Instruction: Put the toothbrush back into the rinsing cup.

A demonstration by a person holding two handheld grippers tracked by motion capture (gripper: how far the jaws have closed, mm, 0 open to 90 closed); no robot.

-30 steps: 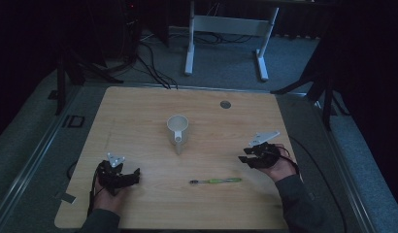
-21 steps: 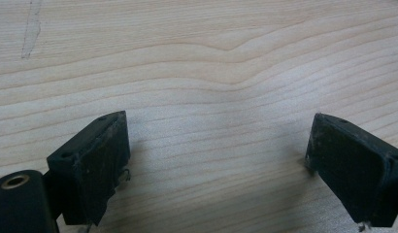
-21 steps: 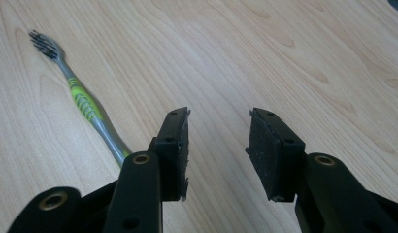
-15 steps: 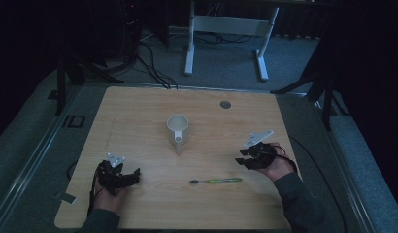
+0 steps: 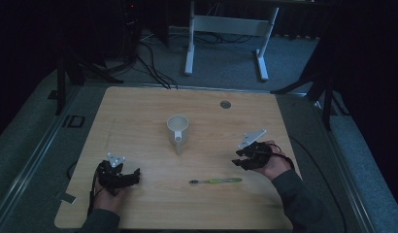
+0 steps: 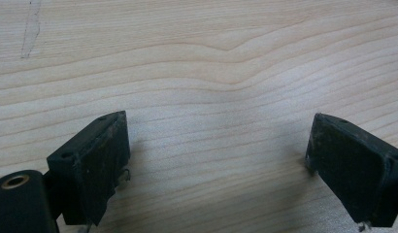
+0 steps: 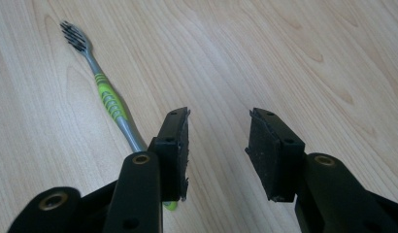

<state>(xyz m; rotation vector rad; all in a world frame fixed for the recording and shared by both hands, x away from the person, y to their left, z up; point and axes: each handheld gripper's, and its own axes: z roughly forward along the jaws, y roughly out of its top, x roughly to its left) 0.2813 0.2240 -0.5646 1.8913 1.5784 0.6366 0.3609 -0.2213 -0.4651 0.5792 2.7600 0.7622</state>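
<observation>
Dim room, pale wooden table, white mug, toothbrush, both grippers' jaws open, empty.

High view overlooks the table; 2 tool views skim its wood.

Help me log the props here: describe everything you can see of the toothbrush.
The toothbrush is slim, with a grey handle, a bright green ribbed grip section and dark bristles at its head. It looks like plastic. It lies flat on the wooden table, near the front edge, head pointing toward the person's left side. In the right gripper view its tail end passes beside the right gripper, outside the open jaws; whether they touch is unclear.
</observation>
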